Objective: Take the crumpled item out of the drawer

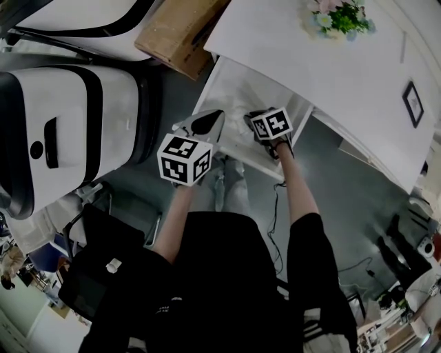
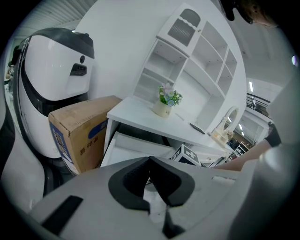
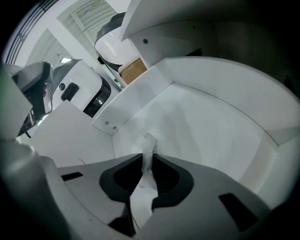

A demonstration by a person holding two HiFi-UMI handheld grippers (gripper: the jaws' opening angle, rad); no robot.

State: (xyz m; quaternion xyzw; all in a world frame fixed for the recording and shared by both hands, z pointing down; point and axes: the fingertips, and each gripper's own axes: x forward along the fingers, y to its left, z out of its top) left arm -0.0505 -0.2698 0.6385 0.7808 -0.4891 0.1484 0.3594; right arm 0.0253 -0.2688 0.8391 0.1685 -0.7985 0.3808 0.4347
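Note:
The white drawer (image 1: 231, 93) under the desk stands pulled out. In the right gripper view, my right gripper (image 3: 149, 158) reaches down into the drawer (image 3: 206, 126) and is shut on the crumpled white item (image 3: 143, 197). A thin strip of it sticks up past the fingertips. From the head view the item is hidden behind the right gripper (image 1: 253, 118). My left gripper (image 1: 218, 114) hovers at the drawer's front left, its jaws meeting at the tips with nothing between them. The left gripper view shows the left gripper (image 2: 150, 160) shut, with the drawer (image 2: 133, 144) and the right gripper's marker cube (image 2: 188, 153) beyond.
A cardboard box (image 1: 180, 31) sits left of the desk, next to a large white and black machine (image 1: 62, 131). On the desk top are a flower pot (image 1: 337, 17) and a small dark frame (image 1: 413, 103). A white shelf unit (image 2: 187, 56) rises behind the desk.

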